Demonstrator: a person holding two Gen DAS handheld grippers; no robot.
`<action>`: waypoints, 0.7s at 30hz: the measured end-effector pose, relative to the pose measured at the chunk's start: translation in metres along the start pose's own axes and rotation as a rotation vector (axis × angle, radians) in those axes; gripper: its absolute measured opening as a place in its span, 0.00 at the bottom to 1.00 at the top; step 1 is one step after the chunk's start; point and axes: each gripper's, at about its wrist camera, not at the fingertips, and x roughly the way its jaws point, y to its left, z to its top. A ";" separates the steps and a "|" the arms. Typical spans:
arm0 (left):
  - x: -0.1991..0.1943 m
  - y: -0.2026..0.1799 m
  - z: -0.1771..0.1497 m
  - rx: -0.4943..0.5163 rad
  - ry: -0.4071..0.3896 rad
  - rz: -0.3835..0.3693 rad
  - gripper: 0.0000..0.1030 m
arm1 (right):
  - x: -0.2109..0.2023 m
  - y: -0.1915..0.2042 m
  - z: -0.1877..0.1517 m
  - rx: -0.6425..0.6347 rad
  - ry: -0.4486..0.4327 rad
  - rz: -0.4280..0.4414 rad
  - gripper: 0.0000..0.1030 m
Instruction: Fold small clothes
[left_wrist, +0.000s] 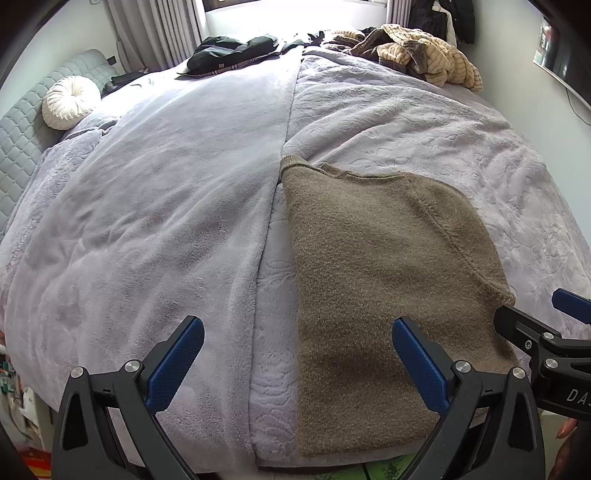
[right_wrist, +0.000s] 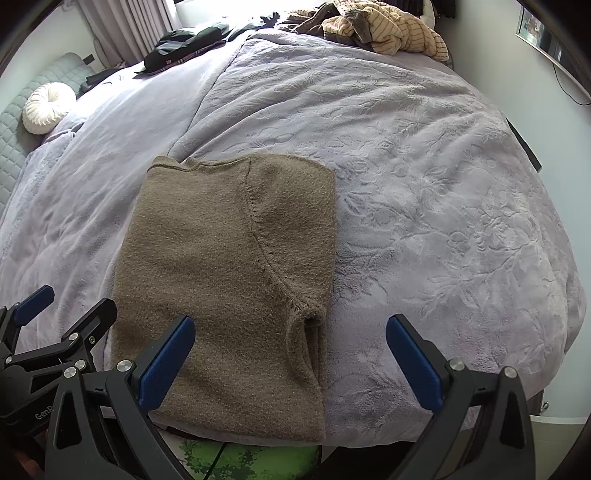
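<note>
The left gripper (left_wrist: 297, 354) has black plastic arms shaped like a fork, with flat blue bumpy pads (left_wrist: 173, 365) on the inside and round shiny silver screws. The right gripper (right_wrist: 290, 352) looks just the same, black with blue pads (right_wrist: 413, 363) and silver screws, and it has white letters on its side

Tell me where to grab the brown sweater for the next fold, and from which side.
Take the brown sweater by its near hem corners, coming in low from the bed's near edge. It lies flat as a long rectangle, sleeve already tucked in, with its hem toward both open grippers, left gripper and right gripper. Probably then fold the hem up to the neckline.
</note>
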 end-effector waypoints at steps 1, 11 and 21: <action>0.000 0.000 0.000 0.000 -0.001 0.000 0.99 | -0.001 0.000 0.000 0.000 -0.001 0.000 1.00; -0.006 0.001 0.000 0.006 -0.015 0.001 0.99 | -0.004 0.004 -0.004 -0.001 -0.009 -0.006 1.00; -0.007 -0.001 -0.002 0.011 -0.015 0.005 0.99 | -0.007 0.004 -0.006 0.001 -0.013 -0.007 1.00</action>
